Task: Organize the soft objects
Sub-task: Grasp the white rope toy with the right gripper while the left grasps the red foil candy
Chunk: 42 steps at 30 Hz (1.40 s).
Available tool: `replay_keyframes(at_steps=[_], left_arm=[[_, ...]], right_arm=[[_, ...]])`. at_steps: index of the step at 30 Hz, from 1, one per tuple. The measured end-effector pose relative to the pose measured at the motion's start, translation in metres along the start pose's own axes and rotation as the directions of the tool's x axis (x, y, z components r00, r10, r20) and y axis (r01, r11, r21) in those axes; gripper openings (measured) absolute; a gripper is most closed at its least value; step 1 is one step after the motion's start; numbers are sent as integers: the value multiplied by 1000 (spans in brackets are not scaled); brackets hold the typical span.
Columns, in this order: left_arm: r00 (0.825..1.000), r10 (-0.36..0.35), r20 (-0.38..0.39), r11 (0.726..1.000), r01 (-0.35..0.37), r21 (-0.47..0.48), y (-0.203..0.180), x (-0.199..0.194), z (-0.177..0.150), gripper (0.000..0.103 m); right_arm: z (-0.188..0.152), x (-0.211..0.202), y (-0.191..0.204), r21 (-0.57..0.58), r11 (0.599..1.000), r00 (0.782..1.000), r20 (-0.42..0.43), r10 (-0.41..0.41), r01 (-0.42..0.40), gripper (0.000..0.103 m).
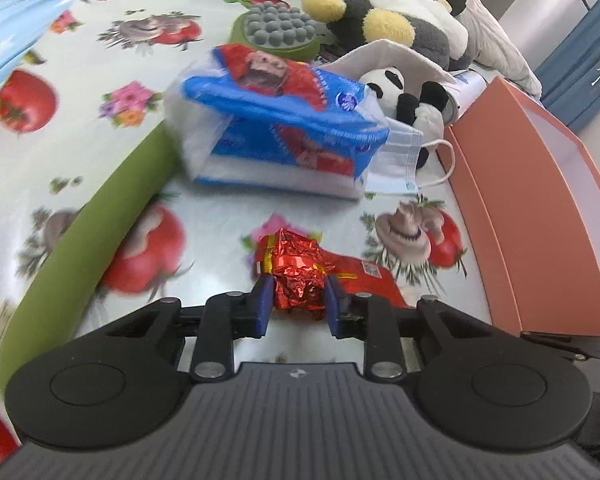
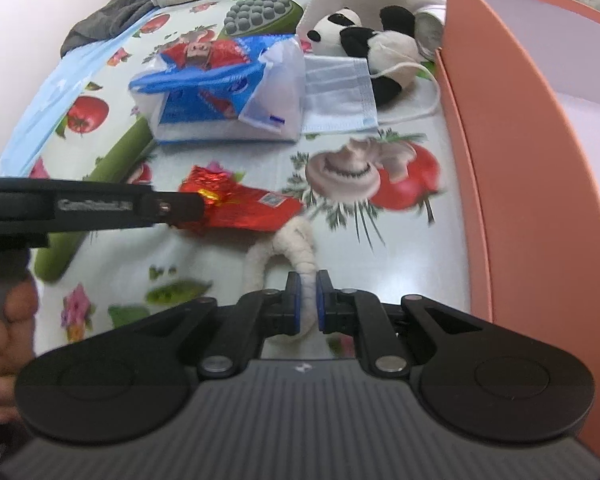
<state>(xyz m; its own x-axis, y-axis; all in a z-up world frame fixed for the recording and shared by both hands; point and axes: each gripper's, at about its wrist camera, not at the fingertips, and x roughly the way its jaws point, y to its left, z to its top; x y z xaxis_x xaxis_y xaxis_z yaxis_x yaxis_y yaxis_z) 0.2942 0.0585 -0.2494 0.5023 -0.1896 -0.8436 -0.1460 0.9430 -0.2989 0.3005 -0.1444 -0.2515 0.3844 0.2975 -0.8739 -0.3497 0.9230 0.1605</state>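
On the patterned tabletop (image 2: 432, 248), beside the large orange box (image 2: 512, 160), your task items lie close together. Farthest back, the tissue pack (image 1: 276, 128) is bulky but light and squashy; take it across its short width. Touching it, the plush panda (image 2: 380, 46) is soft; grip the body. Nearest, the red foil wrapper (image 1: 300, 276) is thin, crinkly and slippery. Your left gripper (image 1: 298, 300) fingers pinch its crumpled end. The white rope ring (image 2: 296, 248) is limp. Your right gripper (image 2: 306, 300) fingers are pressed almost together on its strand.
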Motion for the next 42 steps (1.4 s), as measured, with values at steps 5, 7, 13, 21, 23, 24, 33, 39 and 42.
replay_keyframes(at_steps=[5,7,13,21,23,24,33,39,42], left_arm=[[1000,10,0,999,-10,-37,13,-29,-30,4],[1000,21,5,999,-21,-46,18,-38,-42,4],[998,-21,51,999,22,-27,26,-65,-60,4],[995,-54,90,998,50,40,17,-79,-60,11],[995,-58,86,997,53,62,12,-76,-56,28],[995,-54,87,996,48,75,9,-73,-54,43],[999,1,49,975,-12,223,-18,-20,-19,67],[999,36,-10,942,-30,334,-27,13,-8,67],[995,72,-64,923,-42,382,-34,23,-11,67]], right_arm=[[-22,-16,2,0,999,999,3,-38,38,12],[-31,-22,1,10,998,998,16,-56,55,12],[-53,-29,-2,8,992,988,87,-127,126,19],[-67,-51,11,37,988,980,129,-150,147,59],[-68,-54,14,34,990,981,136,-139,136,59],[-68,-54,15,27,990,980,139,-140,138,59],[-55,-23,18,-75,985,981,127,-144,155,60],[-48,-7,15,-134,979,983,124,-139,155,55],[-42,-3,15,-147,980,987,107,-120,135,39]])
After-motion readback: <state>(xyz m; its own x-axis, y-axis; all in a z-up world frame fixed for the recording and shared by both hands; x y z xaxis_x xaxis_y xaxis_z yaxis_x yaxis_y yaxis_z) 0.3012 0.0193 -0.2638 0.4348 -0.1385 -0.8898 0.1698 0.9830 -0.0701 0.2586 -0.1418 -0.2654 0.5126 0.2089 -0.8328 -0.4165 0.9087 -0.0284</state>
